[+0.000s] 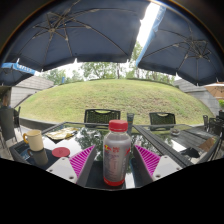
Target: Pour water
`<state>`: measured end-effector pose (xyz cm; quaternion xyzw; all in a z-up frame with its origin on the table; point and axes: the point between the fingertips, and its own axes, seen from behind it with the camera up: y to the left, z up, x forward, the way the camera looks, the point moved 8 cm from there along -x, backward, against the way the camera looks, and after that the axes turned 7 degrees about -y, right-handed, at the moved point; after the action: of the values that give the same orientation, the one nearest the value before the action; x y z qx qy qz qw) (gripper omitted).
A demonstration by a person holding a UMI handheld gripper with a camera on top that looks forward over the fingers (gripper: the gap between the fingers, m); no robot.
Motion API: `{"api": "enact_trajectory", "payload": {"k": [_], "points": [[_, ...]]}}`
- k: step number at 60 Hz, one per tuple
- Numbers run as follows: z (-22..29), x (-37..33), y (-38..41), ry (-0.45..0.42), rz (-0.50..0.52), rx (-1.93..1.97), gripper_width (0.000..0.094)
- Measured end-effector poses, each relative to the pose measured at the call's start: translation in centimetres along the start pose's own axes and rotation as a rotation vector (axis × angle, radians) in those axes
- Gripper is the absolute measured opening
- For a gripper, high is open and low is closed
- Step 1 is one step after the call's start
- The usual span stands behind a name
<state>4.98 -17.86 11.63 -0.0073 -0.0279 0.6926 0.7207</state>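
Right now the gripper [117, 160] has its fingers spread, and a clear plastic bottle [117, 155] with a red cap [118, 126] stands upright between the two pink pads [82, 159], resting on the dark glass table [190, 148]. I cannot tell whether either pad touches the bottle's side; a sliver of gap seems to show at each side, so I judge it not yet gripped. The main risk, as I see it, is the cap: it looks closed, and no water will pour until it comes off, which one gripper alone can hardly manage. A second risk is the bottle itself, tall and narrow, with smooth walls; a squeeze placed low or off-centre could let it twist or slip once tilted, and a hard squeeze could buckle the thin plastic. Off to the left of the fingers stands a pale cup [35, 139], a likely target, with a small red disc [61, 152] lying nearer the left finger; swinging the bottle across could knock either one. The bottle's label is a pinkish band, but its writing is too small to read, and no brand can be made out.
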Motion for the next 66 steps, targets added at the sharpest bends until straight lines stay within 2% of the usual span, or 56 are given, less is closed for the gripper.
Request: {"api": "enact_trajectory", "payload": {"k": [7,9,11,14,23,34,42,47,57,66], "points": [[-1.5,4.2,-0.5,0.01,0.008,-0.004,0.0761],[-1.8,4.8,-0.5,0.003,0.01,0.002,0.0689],[-2.0,5.3,-0.6,-0.001,0.005,0.019,0.0549],[-1.9,5.2,-0.9,-0.029,-0.015,0.061,0.0516],[-2.1,4.8,-1.1,-0.074,-0.028,0.043,0.0338],[-1.9,5.5,-0.9,-0.052,-0.032,-0.002,0.0318],[2.0,7.0,1.5,-0.086,-0.008,-0.241,0.0318],[5.3,8.8,5.3,-0.104,0.049,-0.52,0.0318],[9.9,12.5,16.8,-0.236,0.175,-1.124,0.0319],[7.2,15.0,25.0,-0.282,0.275,-1.68,0.0318]]}}
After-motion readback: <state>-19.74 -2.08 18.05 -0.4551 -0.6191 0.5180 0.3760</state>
